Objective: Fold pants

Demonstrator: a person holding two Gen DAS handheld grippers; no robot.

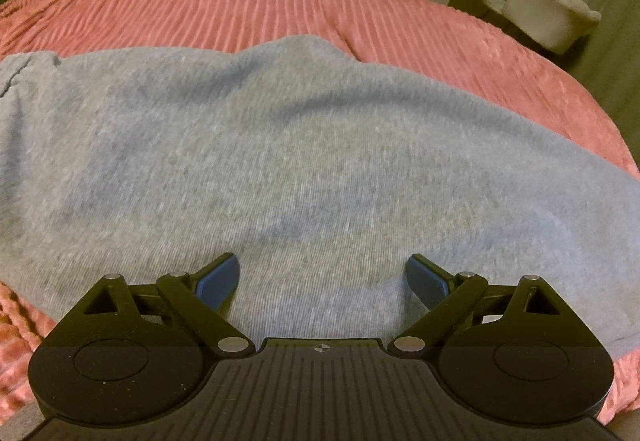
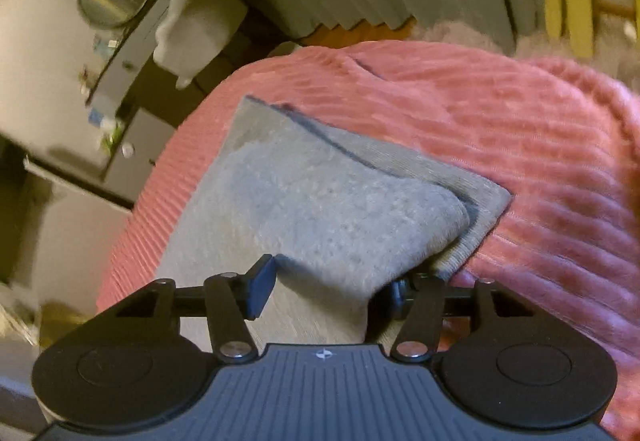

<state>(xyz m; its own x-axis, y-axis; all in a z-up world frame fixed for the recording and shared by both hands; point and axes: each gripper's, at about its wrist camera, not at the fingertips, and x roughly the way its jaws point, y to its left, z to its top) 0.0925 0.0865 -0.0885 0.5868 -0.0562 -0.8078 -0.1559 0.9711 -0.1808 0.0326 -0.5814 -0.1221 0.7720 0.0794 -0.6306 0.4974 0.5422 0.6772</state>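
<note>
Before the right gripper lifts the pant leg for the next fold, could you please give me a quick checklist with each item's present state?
1. Pants lying on the pink bedspread: ok.
2. Left gripper jaws open, holding nothing: ok.
3. Right gripper has fabric between its jaws: ok.
4. Right jaws actually pinching the fabric: cannot tell.
5. Leg ends aligned: not ok, lower layer sticks out.

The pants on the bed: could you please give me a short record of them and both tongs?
garment: grey pants, lying on the bed
surface: pink ribbed bedspread
left tongs: open, over the fabric, gripping nothing
right tongs: a raised fold of the pants between the fingers; grip unclear
leg end: layered corner lying flat
</note>
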